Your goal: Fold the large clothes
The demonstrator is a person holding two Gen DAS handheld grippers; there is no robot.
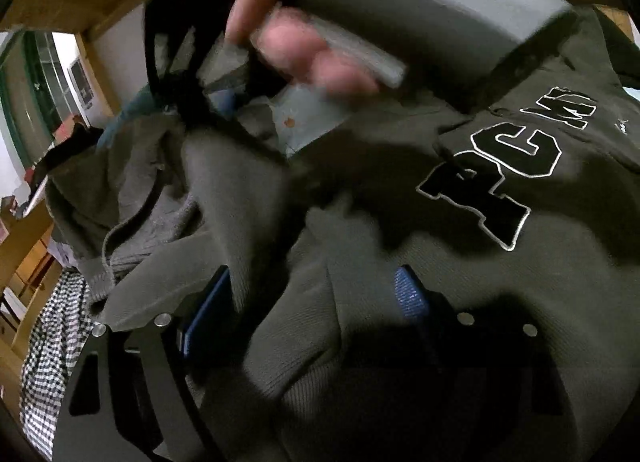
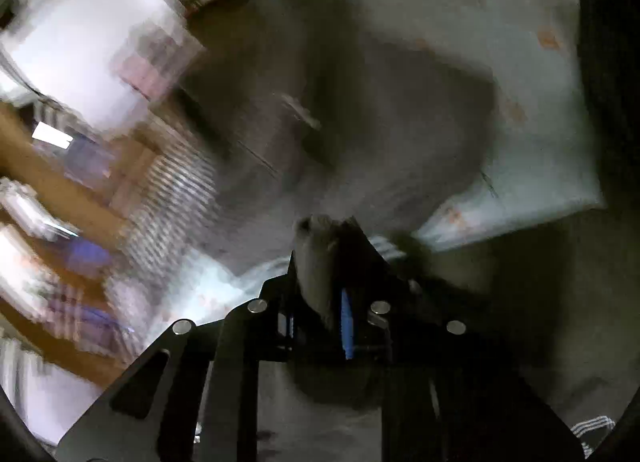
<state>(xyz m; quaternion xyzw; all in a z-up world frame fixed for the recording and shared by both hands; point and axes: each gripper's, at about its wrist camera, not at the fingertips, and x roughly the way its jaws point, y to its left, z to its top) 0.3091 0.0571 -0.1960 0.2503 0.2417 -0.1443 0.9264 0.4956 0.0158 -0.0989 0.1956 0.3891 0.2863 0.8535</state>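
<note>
A grey hoodie (image 1: 460, 294) with black block letters (image 1: 496, 174) outlined in white fills the left wrist view, its hood (image 1: 132, 198) bunched at the left. My left gripper (image 1: 316, 302) is open, its blue-padded fingers (image 1: 410, 296) pressed into the hoodie's cloth, with a fold lying between them. The person's hand (image 1: 304, 34) and the grey body of the other gripper (image 1: 420, 10) are just above. In the blurred right wrist view my right gripper (image 2: 320, 298) is shut on a bunched fold of the grey hoodie (image 2: 316, 258), which trails away from it.
A pale blue sheet (image 2: 520, 102) with small orange marks lies under the hoodie. A black-and-white checked cloth (image 1: 52, 346) hangs at the left edge. Wooden furniture (image 1: 24, 258) and a bright window (image 2: 80, 22) stand beyond.
</note>
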